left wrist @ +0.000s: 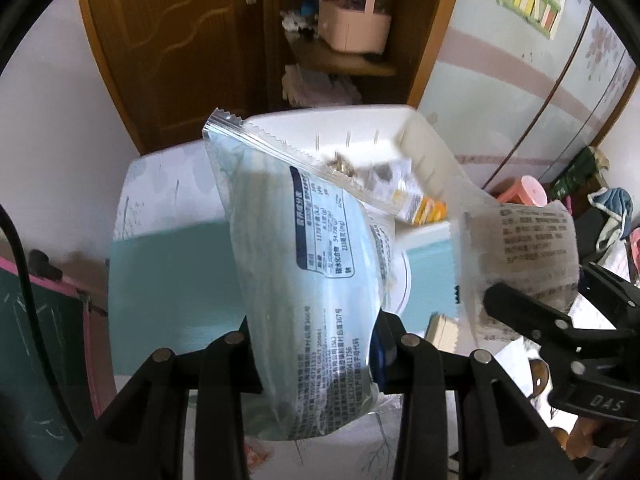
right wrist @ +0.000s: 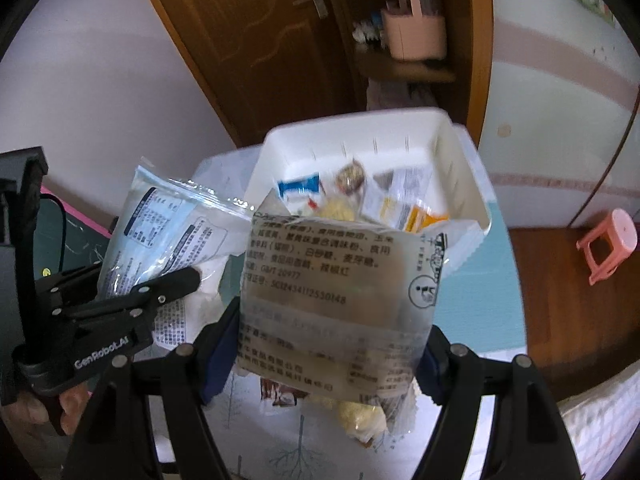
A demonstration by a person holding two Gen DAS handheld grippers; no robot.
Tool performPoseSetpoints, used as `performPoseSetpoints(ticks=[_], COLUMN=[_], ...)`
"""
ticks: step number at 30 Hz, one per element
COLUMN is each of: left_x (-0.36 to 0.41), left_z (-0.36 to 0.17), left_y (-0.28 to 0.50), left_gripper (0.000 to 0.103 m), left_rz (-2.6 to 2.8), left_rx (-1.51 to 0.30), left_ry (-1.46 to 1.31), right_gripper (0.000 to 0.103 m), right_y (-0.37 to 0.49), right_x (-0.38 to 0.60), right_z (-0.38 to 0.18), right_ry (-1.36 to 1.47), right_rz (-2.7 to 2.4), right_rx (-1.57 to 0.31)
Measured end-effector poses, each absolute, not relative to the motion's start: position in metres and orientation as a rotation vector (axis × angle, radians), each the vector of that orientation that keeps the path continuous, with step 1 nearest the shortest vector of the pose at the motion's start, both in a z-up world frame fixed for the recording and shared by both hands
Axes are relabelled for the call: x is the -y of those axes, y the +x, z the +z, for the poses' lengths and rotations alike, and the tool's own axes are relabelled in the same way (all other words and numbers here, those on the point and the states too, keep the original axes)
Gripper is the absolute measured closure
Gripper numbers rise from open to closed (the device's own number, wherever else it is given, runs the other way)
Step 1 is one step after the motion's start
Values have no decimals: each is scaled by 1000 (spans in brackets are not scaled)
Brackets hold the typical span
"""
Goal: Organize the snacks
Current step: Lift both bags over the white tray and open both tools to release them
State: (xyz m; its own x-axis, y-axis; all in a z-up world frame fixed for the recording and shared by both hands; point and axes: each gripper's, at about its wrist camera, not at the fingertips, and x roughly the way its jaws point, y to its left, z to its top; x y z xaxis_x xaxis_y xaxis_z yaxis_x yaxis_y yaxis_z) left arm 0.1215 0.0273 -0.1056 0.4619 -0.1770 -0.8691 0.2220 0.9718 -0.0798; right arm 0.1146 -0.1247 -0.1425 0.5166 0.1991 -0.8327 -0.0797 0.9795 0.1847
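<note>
We see two snack packets held up in the air above the bench (left wrist: 160, 272), in front of a white bin (right wrist: 460, 168) that already holds several wrapped snacks. The blue packet (left wrist: 288, 264) stands on end, its long axis running up and away from the left claw (left wrist: 316, 344), with the sealed zigzag edge at the top leaning left. The left claw points steeply down and is clamped narrowly on the packet's lower end. The clear packet (right wrist: 340, 292), printed side toward us, is roughly upright, its top edge toward the bin. The right claw (right wrist: 332, 352), also tilted steeply down, grips it by its two side edges with the jaws set wide. We note fingers (right wrist: 72, 404) under the left claw's handle.
</note>
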Motion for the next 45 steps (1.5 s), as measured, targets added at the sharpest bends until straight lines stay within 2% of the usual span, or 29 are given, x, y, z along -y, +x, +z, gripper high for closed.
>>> performPoseSetpoints(ticks=[7, 15, 25, 31, 33, 35, 36, 37, 38, 41, 45], left_x=[-23, -4, 19, 25, 27, 28, 29, 29, 29, 30, 26], left_z=[-73, -54, -79, -108, -116, -121, -122, -122, -121, -122, -127], left_y=[155, 191, 243, 275, 284, 289, 291, 292, 292, 297, 303], left_gripper=[67, 66, 65, 62, 56, 36, 29, 17, 11, 11, 11], left_rz=[-209, -198, -158, -130, -126, -131, -127, -121, -119, -123, -113], left_rx=[-977, -928, -963, -1035, -1045, -1051, -1046, -1032, -1021, -1020, -1039], left_ry=[58, 75, 85, 79, 84, 81, 84, 92, 99, 123, 119], right_gripper=[28, 28, 27, 24, 23, 22, 21, 21, 21, 20, 6], right_y=[131, 168, 231, 270, 281, 293, 296, 300, 305, 311, 312], right_x=[138, 156, 166, 177, 178, 177, 177, 176, 176, 177, 173], right_z=[-99, -82, -83, -103, -110, -119, -123, -127, -131, -140, -140], right_ry=[119, 121, 92, 102, 104, 101, 101, 105, 110, 122, 103], right_rz=[151, 124, 91, 77, 78, 76, 76, 79, 83, 80, 69], right_rx=[-910, -870, -849, -898, -919, -946, -957, -970, -983, -991, -956])
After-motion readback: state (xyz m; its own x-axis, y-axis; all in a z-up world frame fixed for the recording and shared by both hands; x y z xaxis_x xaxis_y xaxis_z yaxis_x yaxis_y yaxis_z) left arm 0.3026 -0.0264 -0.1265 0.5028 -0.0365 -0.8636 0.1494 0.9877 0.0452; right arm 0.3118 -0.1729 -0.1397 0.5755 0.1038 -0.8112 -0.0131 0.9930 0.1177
